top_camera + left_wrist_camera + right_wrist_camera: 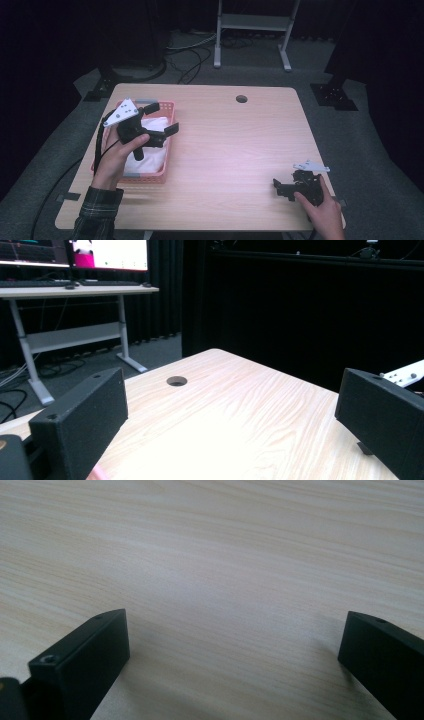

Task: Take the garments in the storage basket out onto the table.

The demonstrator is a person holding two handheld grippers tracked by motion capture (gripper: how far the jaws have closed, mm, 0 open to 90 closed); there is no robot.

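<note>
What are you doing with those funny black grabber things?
A person sits at a wooden table with a gripper in each hand. The left gripper is held up over a pink basket with a white cloth inside, its fingers wide open and holding nothing. The right gripper rests low near the table's front corner, also open and empty. The cloth lies in the basket.

Count on record: one light wooden table (235, 150) with one round cable hole (241, 98). One pink plastic mesh basket (169, 145), holding one white folded cloth (155, 156). Two black two-jaw grippers: the left gripper (164, 119) and the right gripper (276, 186), each with one grey three-cornered plate. One white-framed desk behind.
</note>
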